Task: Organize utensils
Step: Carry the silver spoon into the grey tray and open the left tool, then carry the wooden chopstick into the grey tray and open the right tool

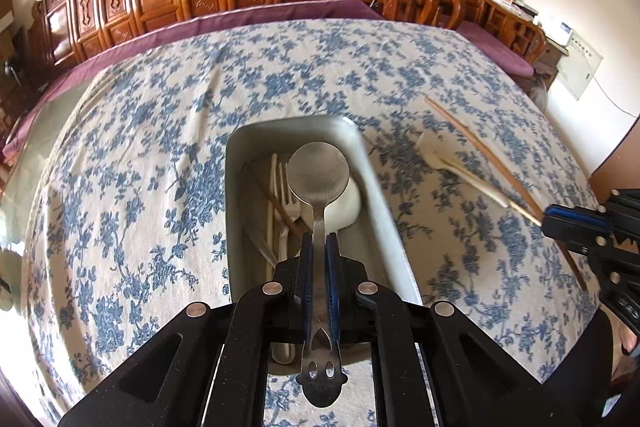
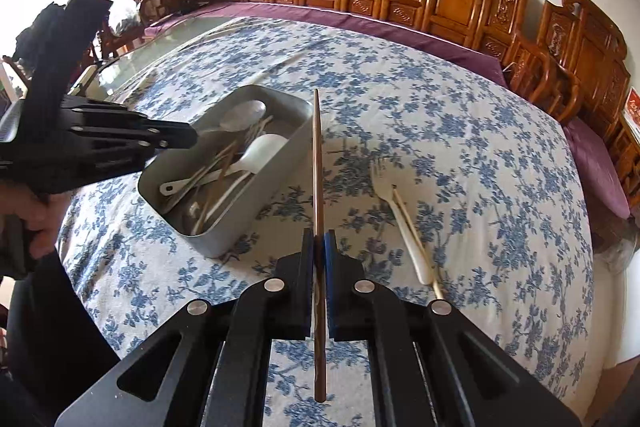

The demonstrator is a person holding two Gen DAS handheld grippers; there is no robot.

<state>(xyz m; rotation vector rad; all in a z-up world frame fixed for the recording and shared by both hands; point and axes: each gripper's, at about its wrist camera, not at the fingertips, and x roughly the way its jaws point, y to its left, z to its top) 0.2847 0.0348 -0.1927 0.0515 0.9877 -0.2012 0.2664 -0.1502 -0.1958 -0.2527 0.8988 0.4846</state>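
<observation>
Utensils: scattered between a grey rectangular metal tray and the blue-flowered white tablecloth.
Tray contents: white plastic spoon, white fork, brown and pale sticks, lying crossed and untidy.
Left gripper: clamped on the neck of a round-bowled stainless steel spoon, bowl poised above the tray's far half, handle end with cut-out holes trailing back between the fingers.
Right gripper: closed around a long brown wooden chopstick, tip pointing just past the tray's right rim.
Left on cloth: white plastic fork with a pale thin chopstick lying across it, well right of the tray.
Step in hand: likely lowering the steel spoon into the tray.
Doing it well: bowl kept lengthwise with the tray, brought low before release so nothing bounces; handle laid alongside the others, not across them.
Next for the chopstick: swung over the rim, aligned with the tray's long side.
Risk: two tools meeting over one narrow tray.
</observation>
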